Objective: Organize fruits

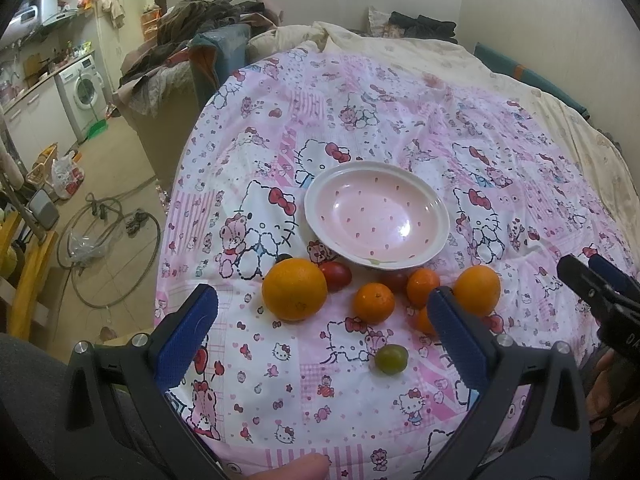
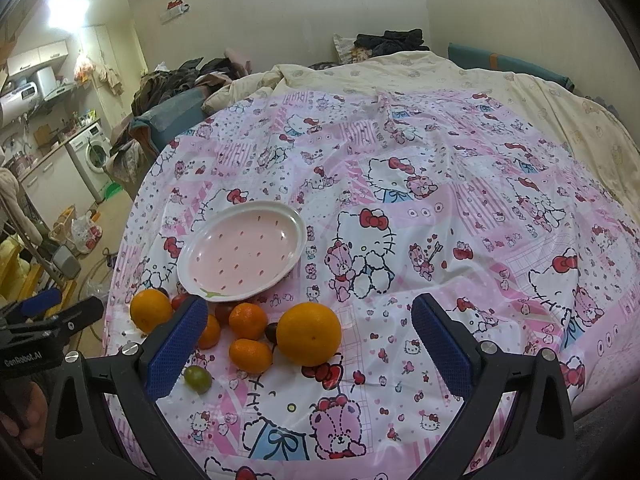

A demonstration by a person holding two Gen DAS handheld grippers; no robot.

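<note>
between the spread, empty left tool (image 1: 322,316) fingers, oranges (image 1: 294,289) near a plate (image 1: 320,216)

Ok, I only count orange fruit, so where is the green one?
The green fruit lies alone on the bedsheet, nearer the cameras than the small oranges, on the side away from the plate.

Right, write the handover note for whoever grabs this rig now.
Left hand-held gripper: open, holding nothing, above the fruit.
Right hand-held gripper: open, holding nothing.
Pink plate: on the bedsheet, nothing in it.
Fruit in front of the plate: big orange, second orange, tangerines, red tomato, green fruit nearest.
Done: nothing yet.
Left: all fruit, likely onto the plate.
</note>
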